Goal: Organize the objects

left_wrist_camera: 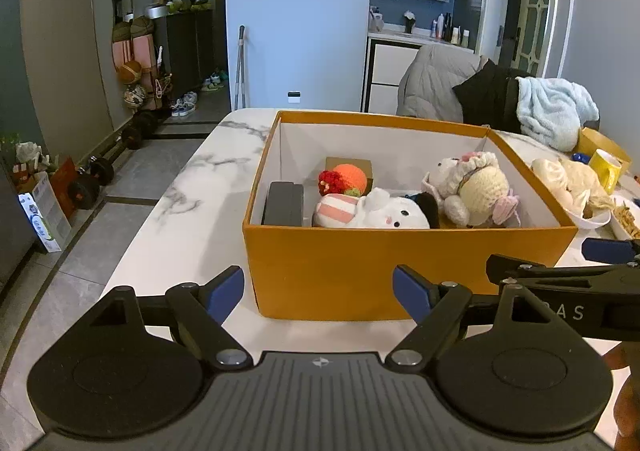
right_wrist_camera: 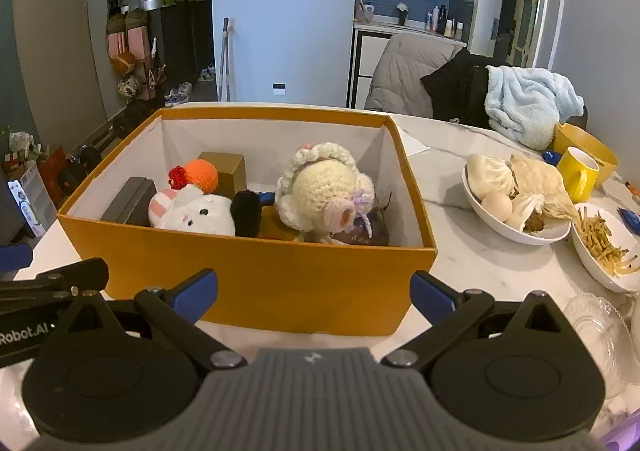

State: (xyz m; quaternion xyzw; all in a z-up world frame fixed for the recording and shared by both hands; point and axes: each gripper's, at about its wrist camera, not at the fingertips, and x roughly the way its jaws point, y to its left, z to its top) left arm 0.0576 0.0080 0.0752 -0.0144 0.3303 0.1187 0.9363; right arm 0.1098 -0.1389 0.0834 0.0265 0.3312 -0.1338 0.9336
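- The orange box [left_wrist_camera: 400, 271] stands open on the white marbled counter [left_wrist_camera: 192, 219], with its near wall facing both cameras.
- Inside it, a white plush with a pink-striped part [left_wrist_camera: 372, 211] lies along the near wall, with a black fuzzy piece at its right end.
- Behind that plush sit an orange crochet ball with a red tuft [left_wrist_camera: 346, 179] and a small tan box [right_wrist_camera: 224, 167].
- A dark grey case [left_wrist_camera: 284, 203] leans in the box's left end.
- A cream crochet doll with a frilled bonnet [right_wrist_camera: 324, 187] fills the right half of the box.
- The left gripper [left_wrist_camera: 318, 293] hangs just before the near wall, its blue-padded fingers [left_wrist_camera: 228, 291] spread wide and released, with nothing between them.
- The right gripper [right_wrist_camera: 314, 297] hangs beside it at the same wall, its fingers [right_wrist_camera: 198, 293] likewise spread and holding nothing.
- Each gripper shows at the edge of the other's view; they are close side by side.
- To the right of the box on the counter stand a white bowl of buns, an egg and flatbread [right_wrist_camera: 516, 227], a dish of fried strips [right_wrist_camera: 608, 247], a yellow mug [right_wrist_camera: 576, 171] and a clear glass dish [right_wrist_camera: 596, 327].
- Beyond the counter, a chair carries a grey jacket [left_wrist_camera: 436, 83], a black garment and a pale blue fleece [left_wrist_camera: 552, 111].
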